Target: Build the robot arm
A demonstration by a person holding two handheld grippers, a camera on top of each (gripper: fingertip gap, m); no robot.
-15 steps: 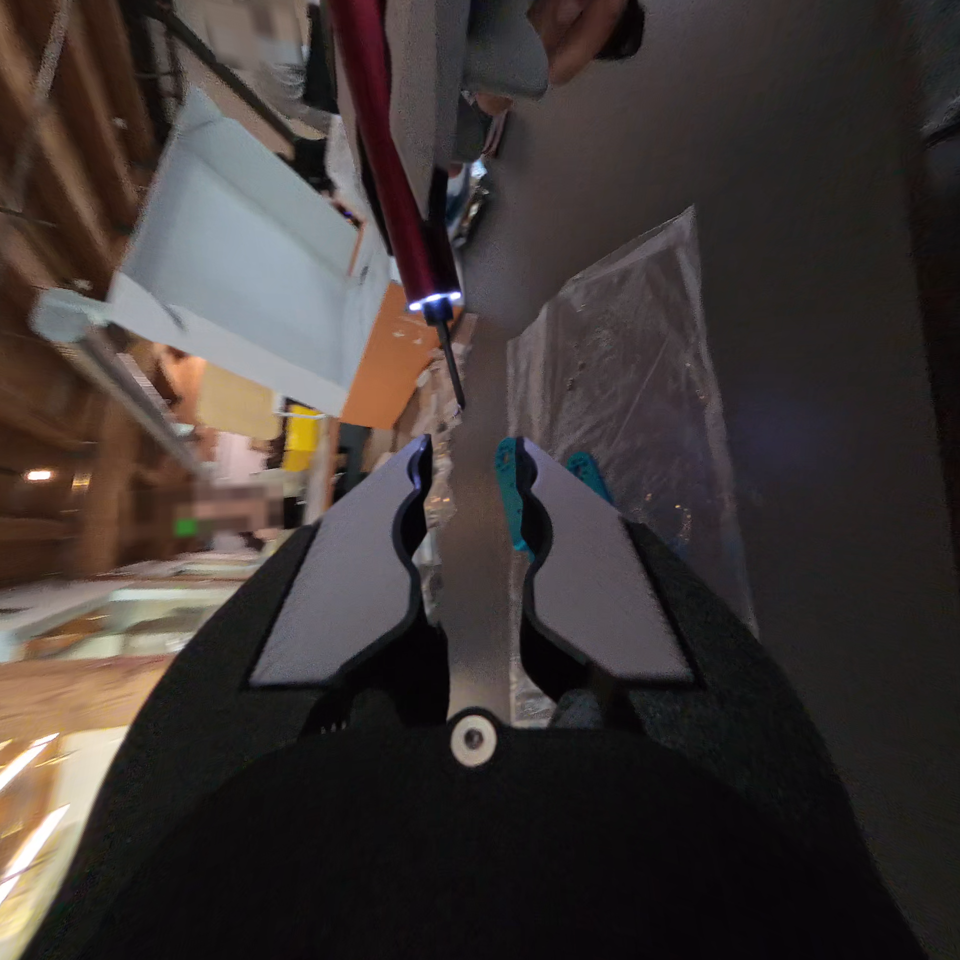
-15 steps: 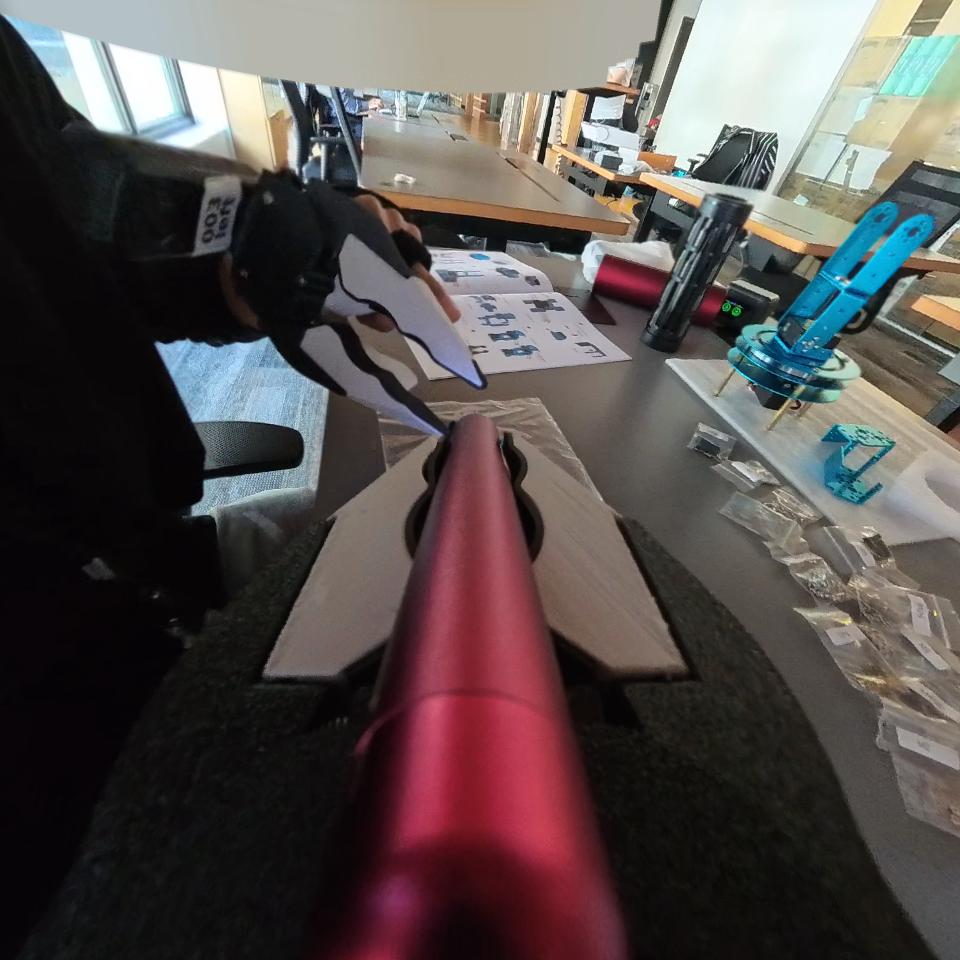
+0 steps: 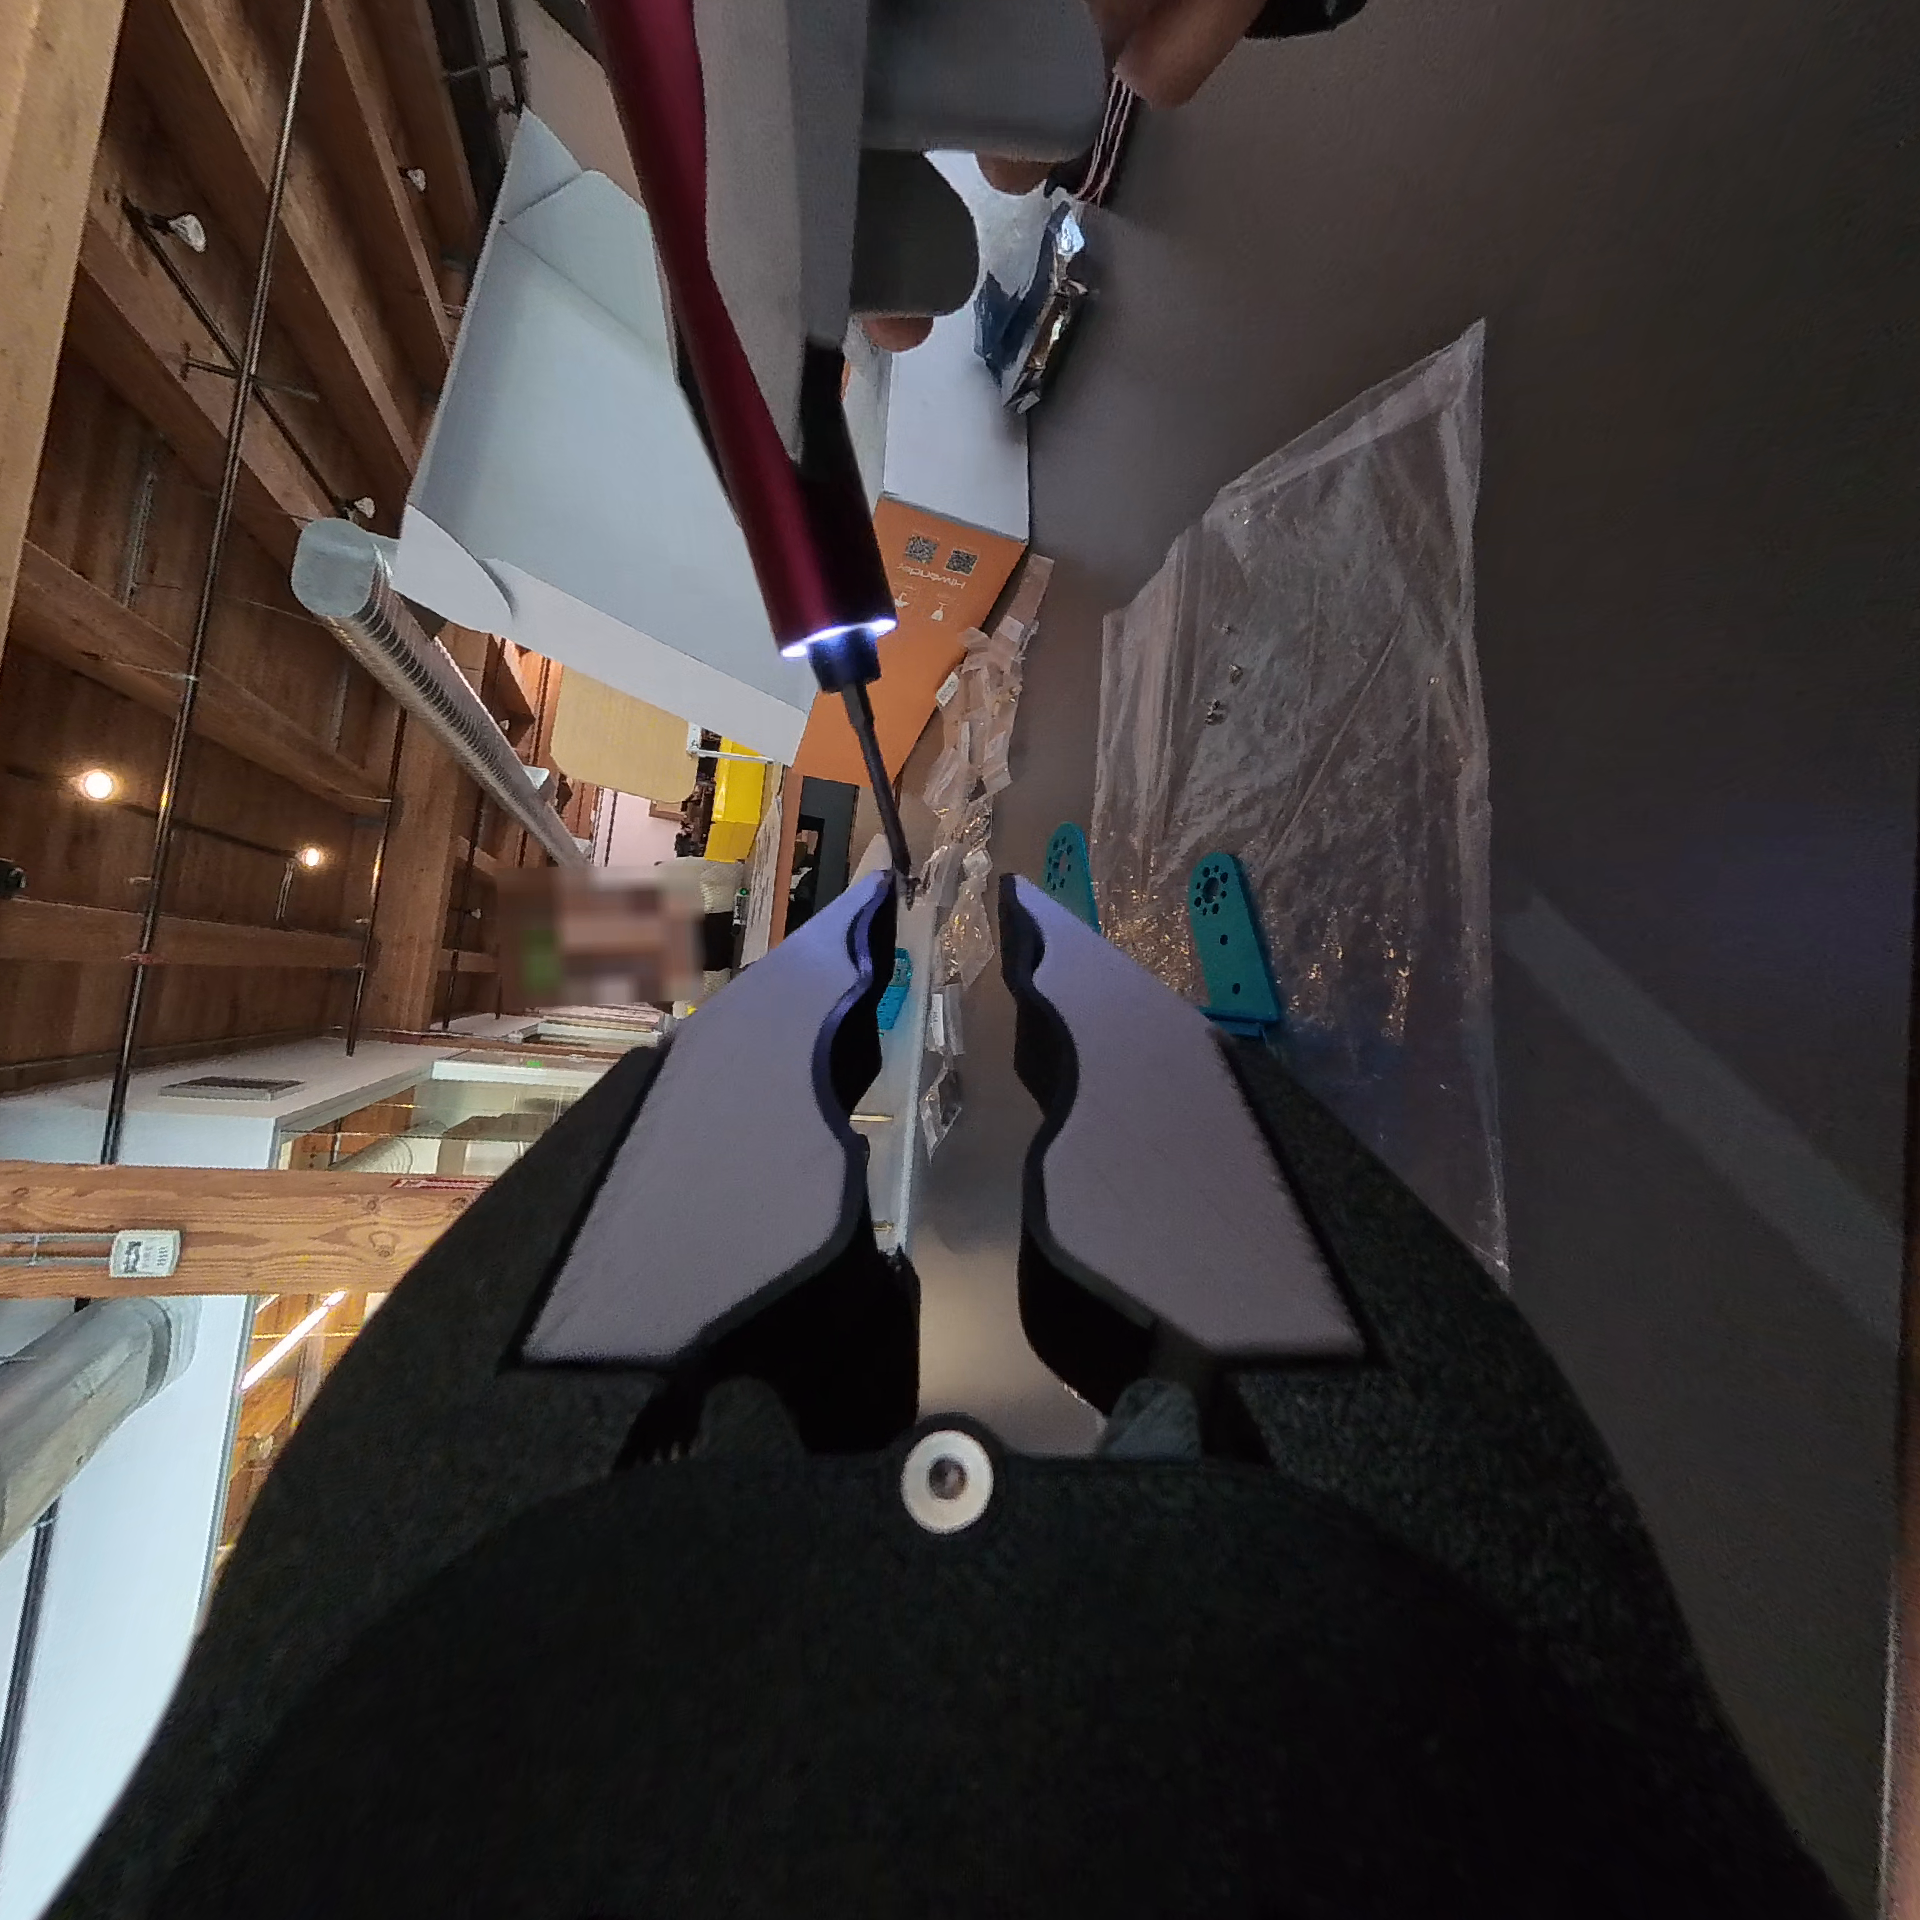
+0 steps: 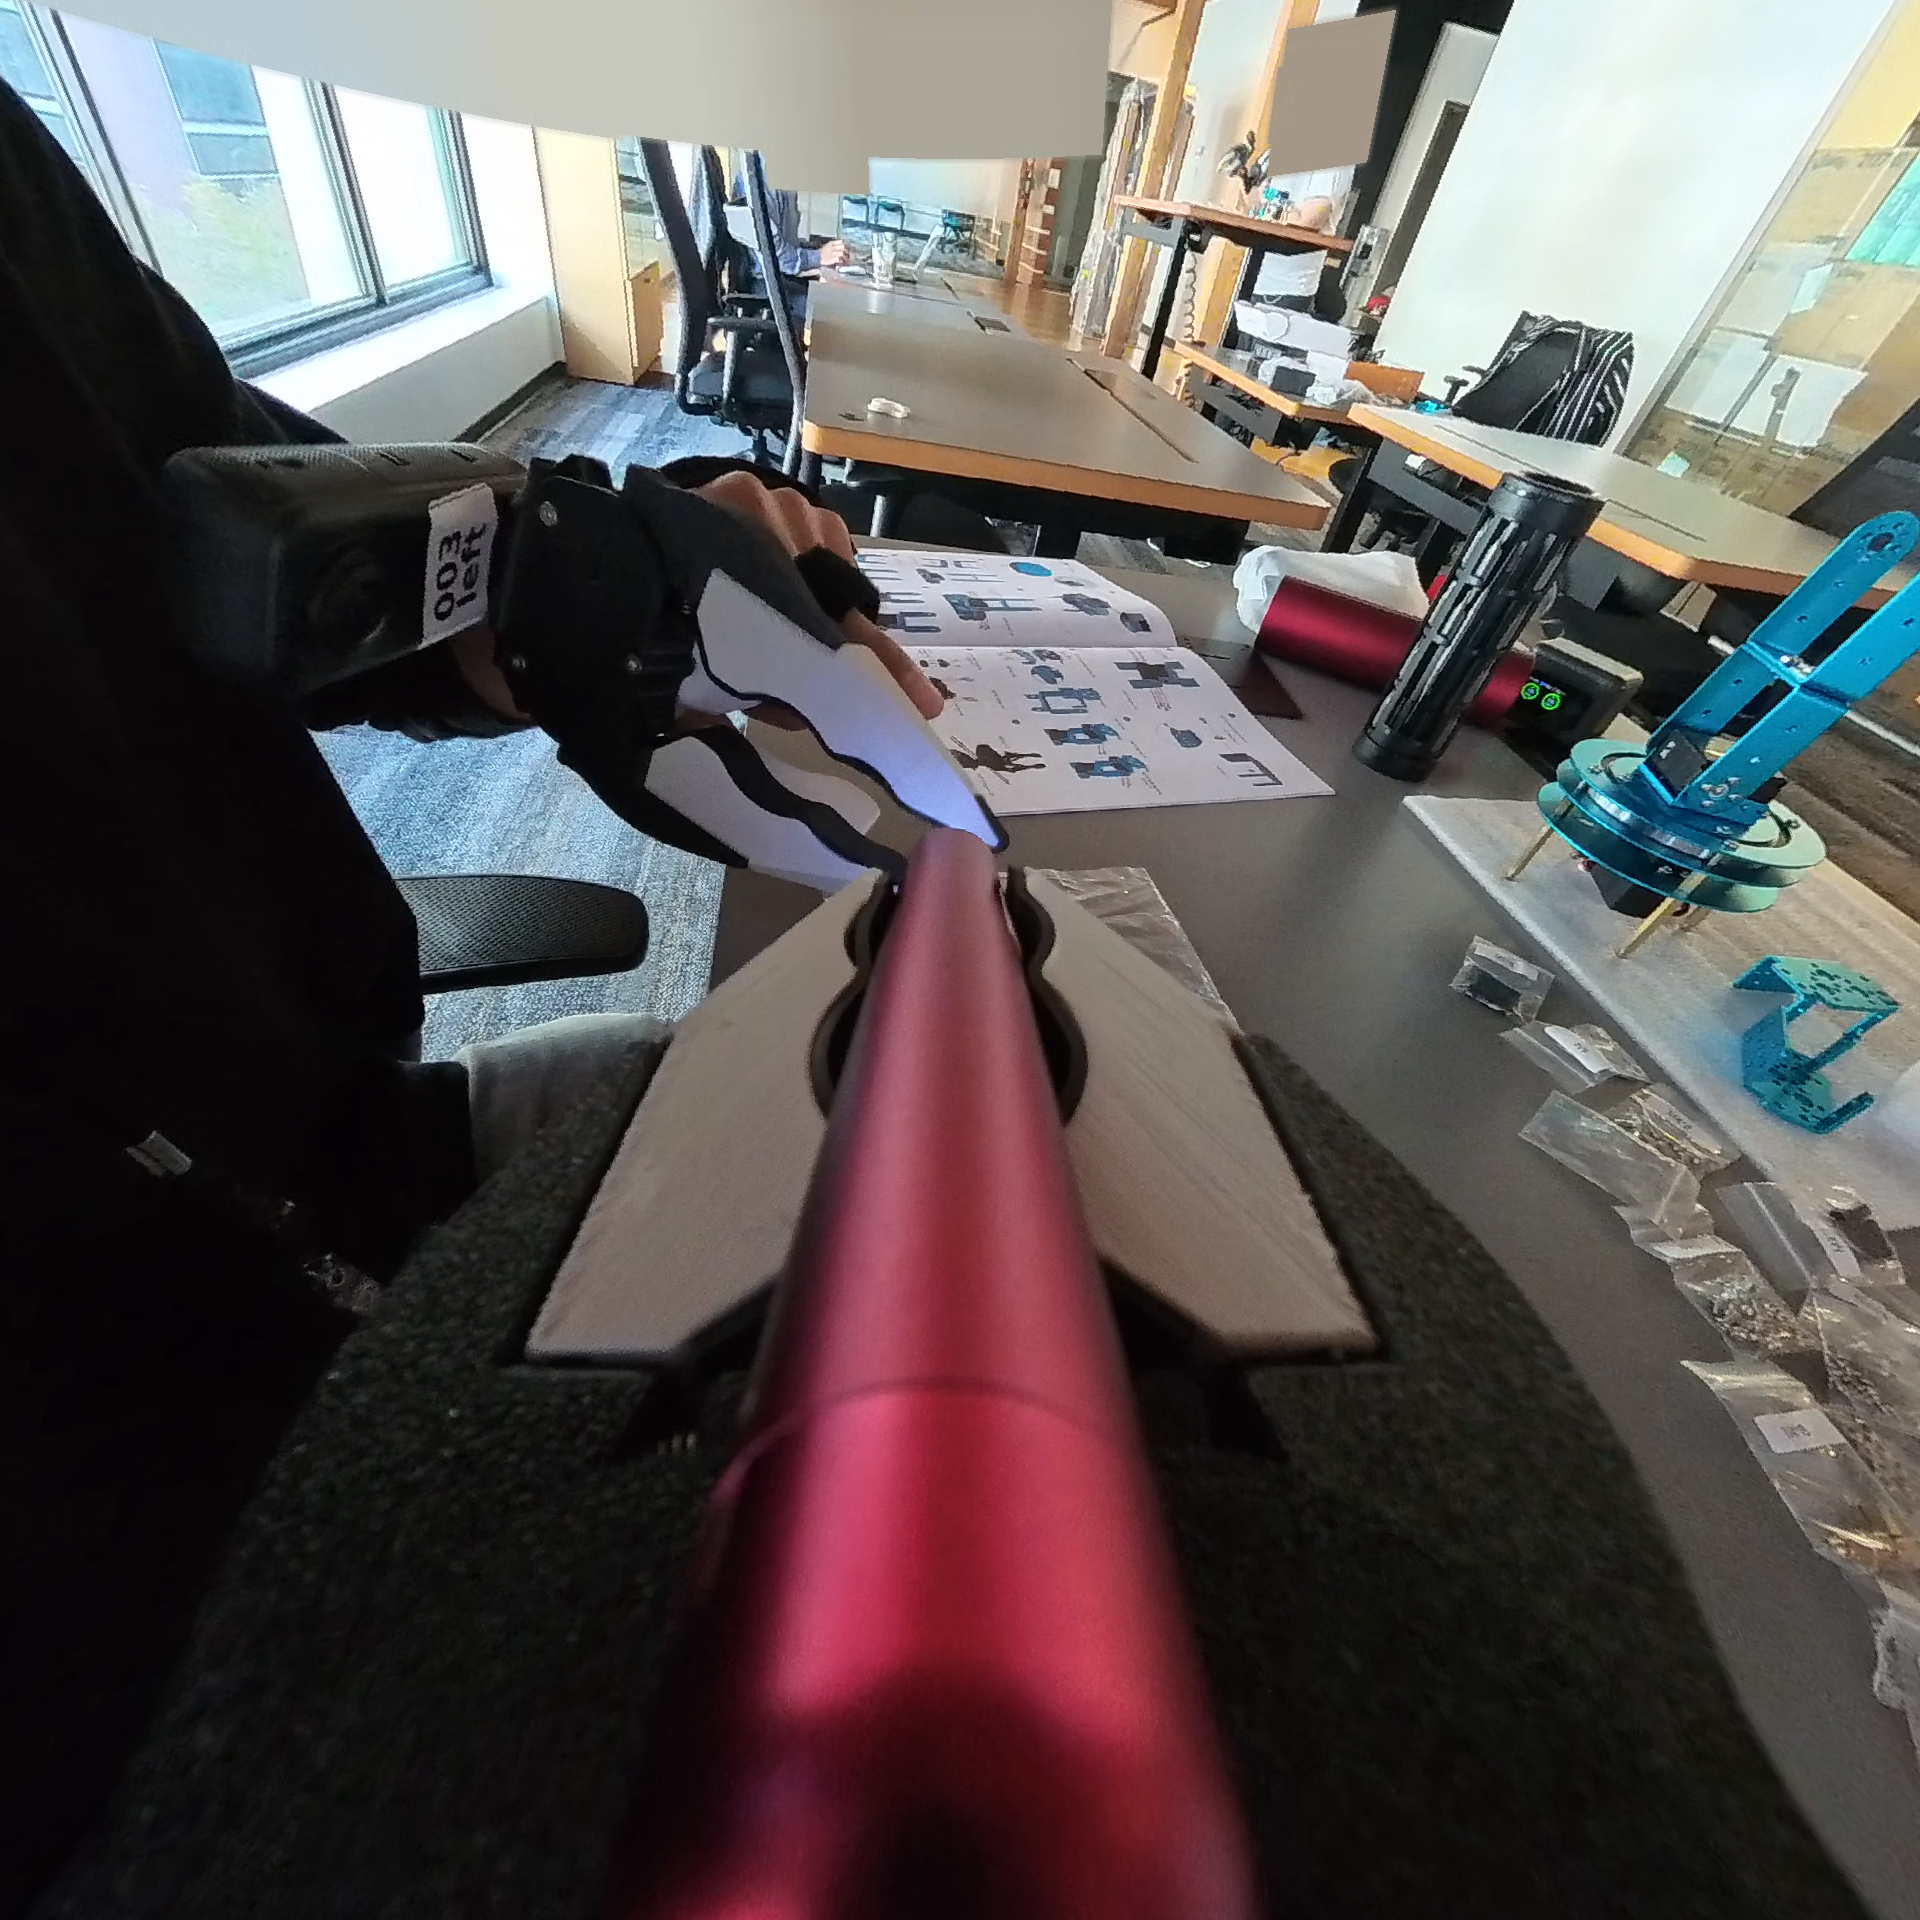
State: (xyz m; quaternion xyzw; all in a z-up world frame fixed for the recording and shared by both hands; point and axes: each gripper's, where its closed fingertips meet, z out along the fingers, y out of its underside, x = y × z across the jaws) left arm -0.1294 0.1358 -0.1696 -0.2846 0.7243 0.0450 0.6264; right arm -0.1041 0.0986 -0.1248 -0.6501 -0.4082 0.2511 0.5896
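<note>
My right gripper (image 4: 951,904) clamps the red screwdriver (image 4: 935,1299); its bit tip touches my left gripper (image 3: 940,894), jaws spread, at 12 o'clock.

Bright daylight comes in through the windows (image 4: 312,208) in the right wrist view. The left wrist view is darker, with small ceiling lamps (image 3: 99,784) glowing. A ring light (image 3: 836,636) shines blue-white. Edges bend and look stretched. The near red tool (image 4: 935,1558) looks blurry.
</note>
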